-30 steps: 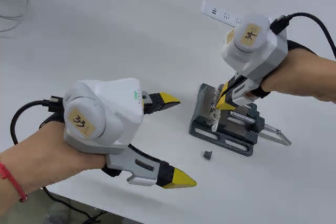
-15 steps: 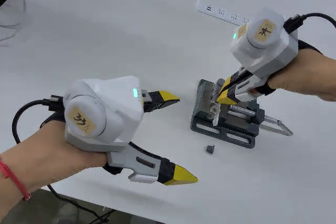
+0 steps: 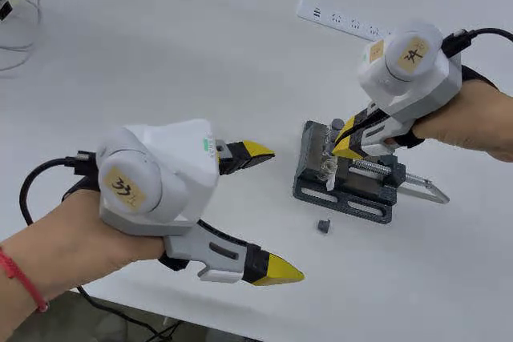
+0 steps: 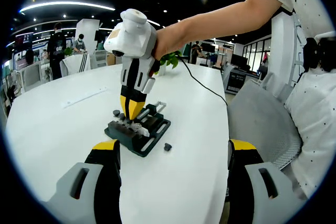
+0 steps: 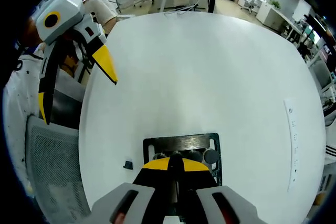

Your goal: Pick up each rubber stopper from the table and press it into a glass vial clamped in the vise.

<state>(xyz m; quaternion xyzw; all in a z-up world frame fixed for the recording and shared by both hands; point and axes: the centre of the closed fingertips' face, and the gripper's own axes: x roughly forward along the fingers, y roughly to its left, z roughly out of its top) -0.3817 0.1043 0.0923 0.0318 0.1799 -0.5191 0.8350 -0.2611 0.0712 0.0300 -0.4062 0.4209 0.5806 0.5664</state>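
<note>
Rubber stopper (image 3: 323, 227), just one, lies loose on the desk (image 3: 160, 54) beside the one vise (image 3: 346, 200) in our head view; our left gripper view shows the left hand-held gripper (image 4: 173, 148) spread wide and empty, our right gripper view the right hand-held gripper (image 5: 176, 163) closed over the vise.

The counter (image 3: 200, 54) is plain white. The left hand-held gripper (image 3: 272, 211) has a white shell, black jaws with yellow tips, a tan label with black marks and a small green light (image 3: 206, 146). The right hand-held gripper (image 3: 343, 143) has the same colours and a like label. The vise (image 3: 345, 198) is dark grey and its screw (image 3: 373, 170) silvery. The vial (image 3: 327, 167) is clear. At six o'clock of the vise is a dark grey rubber stopper (image 3: 323, 227), and at twelve o'clock a white power strip (image 3: 337, 20). A red band (image 3: 20, 278) rings the left wrist. In the left gripper view a shirt (image 4: 315, 108) is white with small dark dots.
</note>
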